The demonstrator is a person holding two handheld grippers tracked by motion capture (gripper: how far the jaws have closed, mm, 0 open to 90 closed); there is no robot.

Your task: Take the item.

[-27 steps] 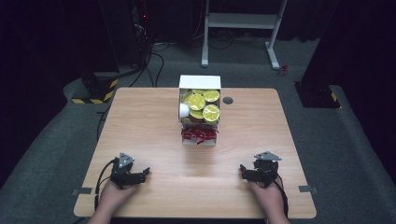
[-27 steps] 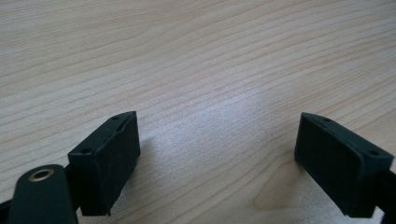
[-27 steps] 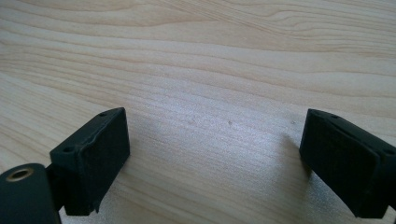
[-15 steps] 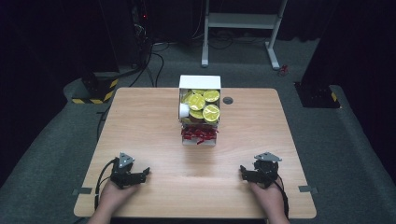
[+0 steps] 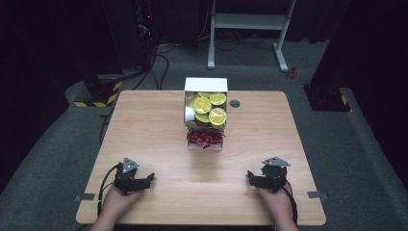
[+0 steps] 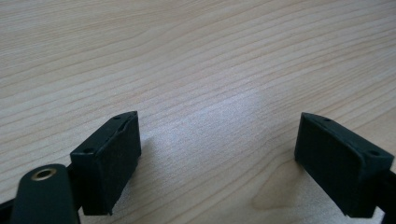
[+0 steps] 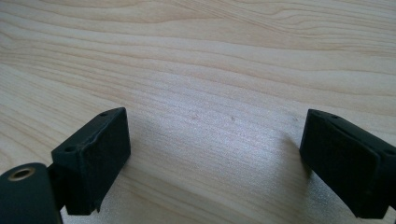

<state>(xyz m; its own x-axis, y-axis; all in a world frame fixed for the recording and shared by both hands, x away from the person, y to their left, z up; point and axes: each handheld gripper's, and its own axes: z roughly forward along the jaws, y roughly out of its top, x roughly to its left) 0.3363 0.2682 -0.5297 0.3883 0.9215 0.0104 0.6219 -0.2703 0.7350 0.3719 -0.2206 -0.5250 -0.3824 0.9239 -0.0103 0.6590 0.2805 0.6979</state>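
Forearms run off the frame's bottom edge behind left tool and right tool.

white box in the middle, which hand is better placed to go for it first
Roughly even, slight edge to the left. Both claws, left and right, rest open and empty at the near table edge. The white box and its small white cup sit marginally nearer the left.

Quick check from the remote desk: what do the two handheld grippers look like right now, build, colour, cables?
Both are black. The left gripper and right gripper each carry a grey three-cornered plate on top and trail a black cable back past the hand. Up close, each has two blocky black jaws with small screw holes; a brass-ringed hole shows on the body. No sleeves are visible.
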